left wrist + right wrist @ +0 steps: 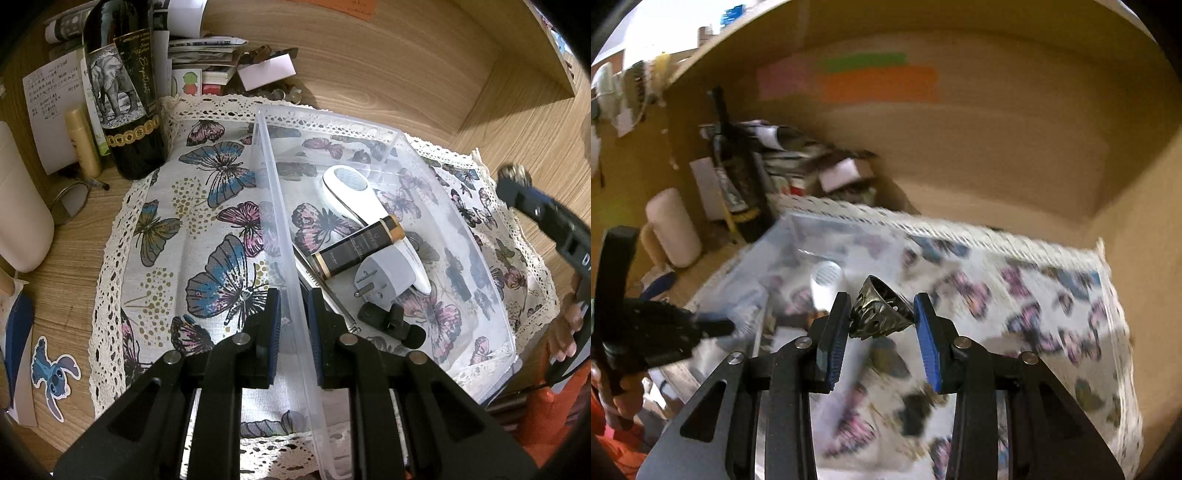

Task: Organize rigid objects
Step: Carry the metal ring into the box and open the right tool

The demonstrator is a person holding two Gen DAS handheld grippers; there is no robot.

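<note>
A clear plastic bin stands on a butterfly-print cloth. In it lie a white brush, a dark tube, a grey plug and a black clip. My left gripper is shut on the bin's left wall. My right gripper is shut on a dark ornate metal cup and holds it in the air above the cloth; it also shows at the right of the left wrist view. The right wrist view is blurred.
A wine bottle, a cream tube, a white bottle, a small mirror and stacked papers crowd the back left. Wooden desk walls close the back and right.
</note>
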